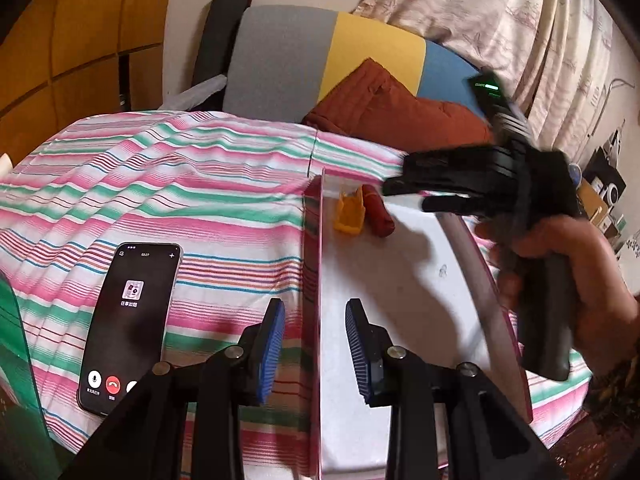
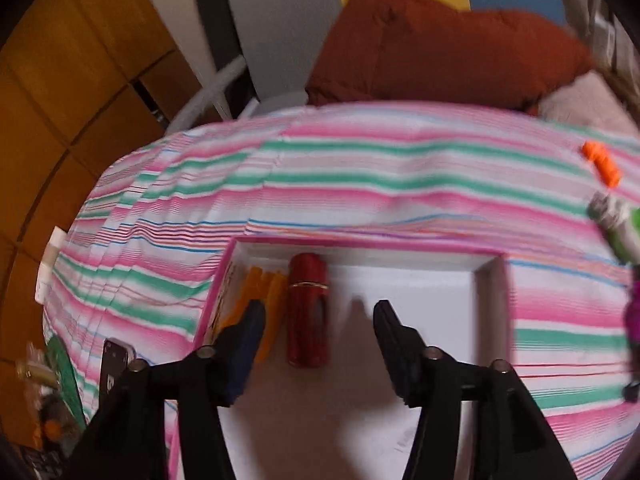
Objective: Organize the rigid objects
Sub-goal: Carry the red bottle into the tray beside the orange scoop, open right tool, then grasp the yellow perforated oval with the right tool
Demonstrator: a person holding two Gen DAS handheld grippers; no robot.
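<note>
A white box with a pink rim (image 1: 312, 264) (image 2: 492, 300) lies on the striped cloth. In it a red cylinder (image 1: 377, 210) (image 2: 308, 312) and a yellow-orange plastic piece (image 1: 350, 212) (image 2: 272, 296) lie side by side at the far left corner. My left gripper (image 1: 314, 344) is open, its jaws standing either side of the box's left wall. My right gripper (image 2: 320, 344) is open and empty above the box, just short of the red cylinder; it shows from the side in the left wrist view (image 1: 404, 194).
A phone (image 1: 128, 328) with a call screen lies on the cloth left of the box. An orange piece (image 2: 602, 162), a green-capped item (image 2: 616, 224) and a magenta item (image 2: 634, 316) lie at the cloth's right. A rust cushion (image 2: 440, 44) sits behind.
</note>
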